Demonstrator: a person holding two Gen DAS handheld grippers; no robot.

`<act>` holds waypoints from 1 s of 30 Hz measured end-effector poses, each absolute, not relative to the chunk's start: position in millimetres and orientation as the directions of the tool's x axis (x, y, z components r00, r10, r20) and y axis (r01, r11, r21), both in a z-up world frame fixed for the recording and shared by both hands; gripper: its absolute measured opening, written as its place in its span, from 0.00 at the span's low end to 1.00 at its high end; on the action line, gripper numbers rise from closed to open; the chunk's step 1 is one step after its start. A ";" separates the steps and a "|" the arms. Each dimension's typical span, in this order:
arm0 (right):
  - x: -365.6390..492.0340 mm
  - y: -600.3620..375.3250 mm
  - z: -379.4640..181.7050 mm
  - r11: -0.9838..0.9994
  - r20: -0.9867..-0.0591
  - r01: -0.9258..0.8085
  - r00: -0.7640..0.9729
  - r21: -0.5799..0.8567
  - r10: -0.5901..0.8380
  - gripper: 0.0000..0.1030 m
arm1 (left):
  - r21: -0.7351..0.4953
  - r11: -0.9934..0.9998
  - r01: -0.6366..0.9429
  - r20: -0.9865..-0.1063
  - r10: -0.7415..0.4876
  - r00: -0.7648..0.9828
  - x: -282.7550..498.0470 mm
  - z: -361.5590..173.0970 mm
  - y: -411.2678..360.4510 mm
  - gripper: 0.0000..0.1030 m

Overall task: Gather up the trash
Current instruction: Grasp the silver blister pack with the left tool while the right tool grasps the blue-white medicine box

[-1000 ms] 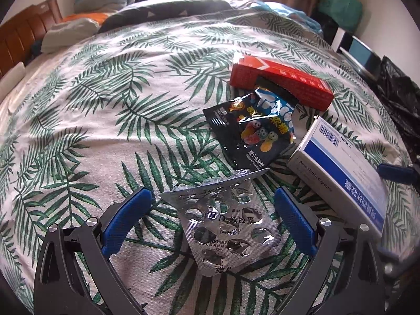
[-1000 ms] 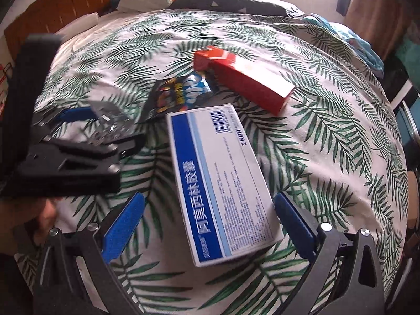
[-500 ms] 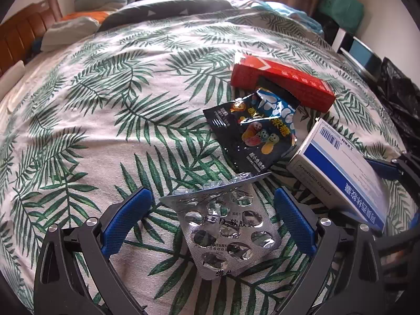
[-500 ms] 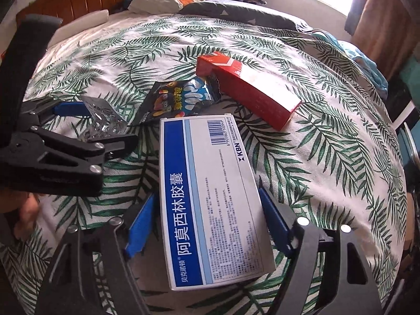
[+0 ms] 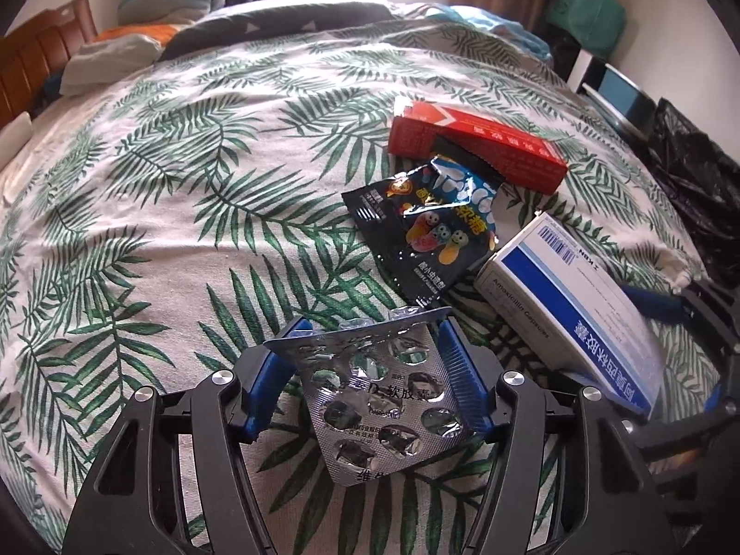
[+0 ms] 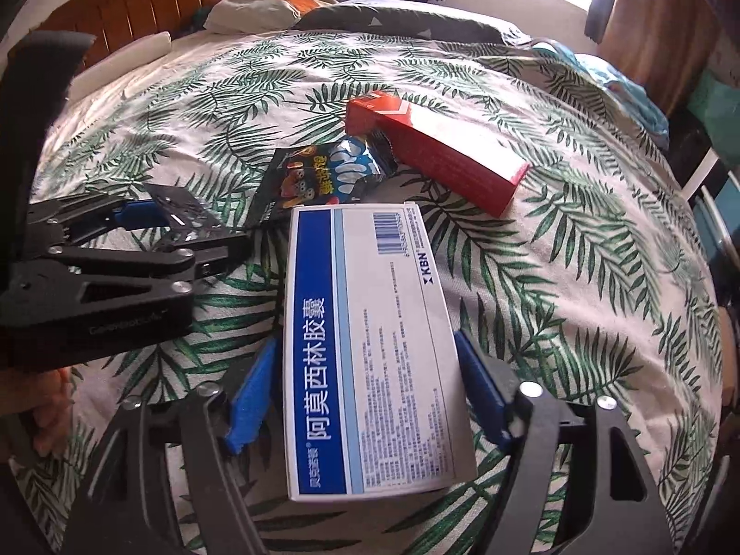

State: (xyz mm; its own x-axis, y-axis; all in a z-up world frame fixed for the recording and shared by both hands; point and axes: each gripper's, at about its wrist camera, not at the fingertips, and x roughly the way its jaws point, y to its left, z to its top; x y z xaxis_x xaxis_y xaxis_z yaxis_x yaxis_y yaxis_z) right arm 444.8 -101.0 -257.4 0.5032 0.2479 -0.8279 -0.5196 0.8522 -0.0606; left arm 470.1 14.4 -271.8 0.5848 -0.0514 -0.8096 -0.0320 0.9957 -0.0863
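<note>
Foil blister pack point(image 5: 386, 395) crinkled, flat cardboard medicine box point(image 6: 370, 347), leaf-print bedspread point(image 5: 162, 231)

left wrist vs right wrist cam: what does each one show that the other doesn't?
Left wrist only: the foil face of the blister pack between the left gripper fingers, and a black bag at the bed's edge.

Right wrist only: the top face of the blue-and-white medicine box between the right gripper fingers, and the left gripper seen from the side.

Both: red box, candy wrapper, leaf-print bedspread, pillows.
</note>
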 end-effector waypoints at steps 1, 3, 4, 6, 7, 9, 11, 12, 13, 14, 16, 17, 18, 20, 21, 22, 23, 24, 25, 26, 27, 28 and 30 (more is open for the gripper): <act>446.0 -99.2 -258.7 0.852 -0.825 -0.518 0.512 -0.076 0.238 0.81 | -0.084 0.996 -0.028 -0.809 -0.052 0.586 468.7 -271.6 15.1 0.59; 450.2 -98.0 -261.3 0.859 -0.828 -0.507 0.510 -0.071 0.233 0.73 | -0.086 0.996 -0.019 -0.809 -0.058 0.585 467.0 -271.9 16.3 0.59; 452.0 -99.5 -261.9 0.864 -0.831 -0.503 0.497 -0.041 0.249 0.67 | -0.091 0.996 -0.015 -0.808 -0.065 0.585 466.8 -272.0 17.2 0.59; 450.6 -101.5 -260.3 0.874 -0.826 -0.486 0.500 -0.020 0.259 0.67 | -0.101 0.995 -0.015 -0.806 -0.073 0.587 466.7 -272.0 18.5 0.59; 447.7 -101.8 -260.3 0.873 -0.823 -0.487 0.502 -0.014 0.266 0.67 | -0.099 0.995 -0.014 -0.806 -0.072 0.587 467.0 -272.1 18.5 0.59; 441.2 -102.9 -258.9 0.876 -0.817 -0.483 0.509 -0.010 0.271 0.67 | -0.098 0.995 -0.011 -0.804 -0.073 0.590 466.5 -270.8 19.2 0.59; 433.6 -105.8 -255.8 0.879 -0.809 -0.476 0.515 0.002 0.281 0.67 | -0.101 0.995 -0.005 -0.799 -0.079 0.597 464.9 -269.4 19.1 0.59; 430.0 -107.8 -254.7 0.883 -0.808 -0.469 0.515 0.014 0.287 0.67 | -0.103 0.995 -0.002 -0.796 -0.082 0.599 463.5 -268.5 19.1 0.59; 426.0 -109.9 -253.4 0.887 -0.806 -0.462 0.517 0.023 0.290 0.67 | -0.106 0.994 0.000 -0.793 -0.085 0.604 461.6 -267.0 19.3 0.59; 422.8 -111.2 -251.9 0.891 -0.803 -0.454 0.522 0.026 0.289 0.67 | -0.107 0.994 0.002 -0.789 -0.086 0.608 459.2 -265.5 18.4 0.59; 415.8 -115.0 -249.6 0.897 -0.800 -0.440 0.522 0.042 0.294 0.67 | -0.101 0.995 0.014 -0.786 -0.089 0.611 453.8 -262.5 16.7 0.59; 412.1 -117.0 -248.4 0.899 -0.799 -0.435 0.523 0.050 0.298 0.66 | -0.097 0.995 0.021 -0.786 -0.089 0.612 450.9 -261.4 15.4 0.59; 409.5 -118.5 -247.3 0.901 -0.797 -0.431 0.525 0.054 0.299 0.66 | -0.087 0.996 0.030 -0.784 -0.087 0.615 446.0 -259.5 14.1 0.59; 403.2 -121.1 -244.9 0.904 -0.794 -0.424 0.526 0.064 0.303 0.67 | -0.077 0.996 0.042 -0.783 -0.086 0.616 438.8 -257.0 11.6 0.59; 399.5 -122.4 -243.3 0.905 -0.793 -0.421 0.527 0.068 0.305 0.67 | -0.079 0.996 0.047 -0.782 -0.091 0.617 433.1 -254.8 11.3 0.59; 396.4 -123.2 -241.7 0.906 -0.792 -0.418 0.529 0.069 0.304 0.67 | -0.081 0.996 0.050 -0.781 -0.094 0.617 429.3 -253.1 11.5 0.59; 393.5 -124.0 -240.0 0.907 -0.791 -0.415 0.530 0.070 0.304 0.66 | -0.084 0.995 0.053 -0.779 -0.099 0.619 423.6 -250.1 11.3 0.59; 389.9 -125.3 -237.7 0.908 -0.791 -0.412 0.530 0.076 0.306 0.67 | -0.086 0.995 0.057 -0.778 -0.103 0.620 419.3 -248.1 10.9 0.59; 386.5 -126.7 -236.1 0.909 -0.790 -0.410 0.530 0.080 0.308 0.66 | -0.087 0.994 0.063 -0.776 -0.107 0.621 413.5 -245.0 10.1 0.59; 382.9 -127.7 -233.8 0.909 -0.787 -0.408 0.533 0.082 0.310 0.66 | -0.085 0.994 0.070 -0.774 -0.110 0.624 406.7 -241.5 8.7 0.59; 378.7 -128.7 -231.2 0.910 -0.786 -0.406 0.535 0.083 0.310 0.67 | -0.083 0.994 0.077 -0.772 -0.113 0.625 402.4 -239.1 7.4 0.59; 374.4 -130.0 -228.4 0.911 -0.784 -0.403 0.536 0.087 0.313 0.67 | -0.079 0.993 0.087 -0.771 -0.117 0.626 396.3 -235.7 5.2 0.59; 365.2 -131.9 -222.3 0.913 -0.780 -0.398 0.541 0.093 0.315 0.66 | -0.072 0.992 0.106 -0.769 -0.123 0.627 384.1 -229.5 0.3 0.59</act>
